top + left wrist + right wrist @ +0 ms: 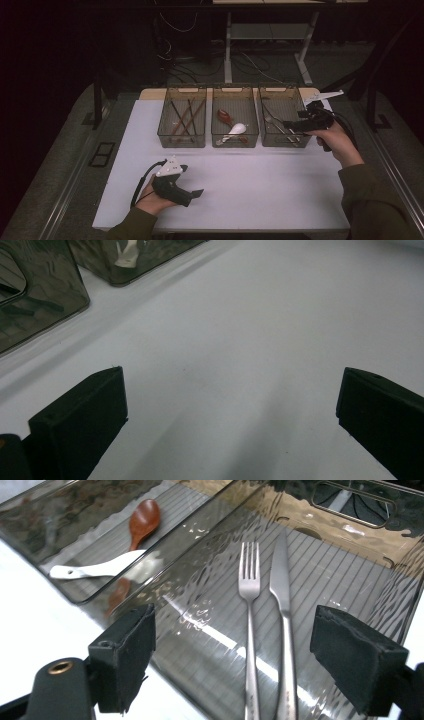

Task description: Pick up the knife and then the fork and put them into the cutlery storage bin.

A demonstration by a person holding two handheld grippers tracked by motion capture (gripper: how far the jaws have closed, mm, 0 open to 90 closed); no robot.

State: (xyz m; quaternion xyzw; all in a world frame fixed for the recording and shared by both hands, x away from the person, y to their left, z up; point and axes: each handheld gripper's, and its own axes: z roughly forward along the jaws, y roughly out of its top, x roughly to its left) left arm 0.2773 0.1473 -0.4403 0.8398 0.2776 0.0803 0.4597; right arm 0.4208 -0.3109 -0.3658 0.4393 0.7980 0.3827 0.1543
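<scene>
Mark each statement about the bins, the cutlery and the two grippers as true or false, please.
1. The fork and the knife lie side by side in one bin. True.
2. The right gripper grips the fork. False: its jaws stand open above it.
3. The wooden spoon shares a bin with the white spoon. True.
4. The left gripper holds a spoon. False: it is open, over the bare table.

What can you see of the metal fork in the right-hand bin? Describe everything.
The fork is plain silver metal, shiny, with four tines and a slim handle. It lies flat on the ribbed floor of the smoky clear bin, tines towards the far wall, close beside a metal knife. The open right gripper hovers above, not touching.
</scene>
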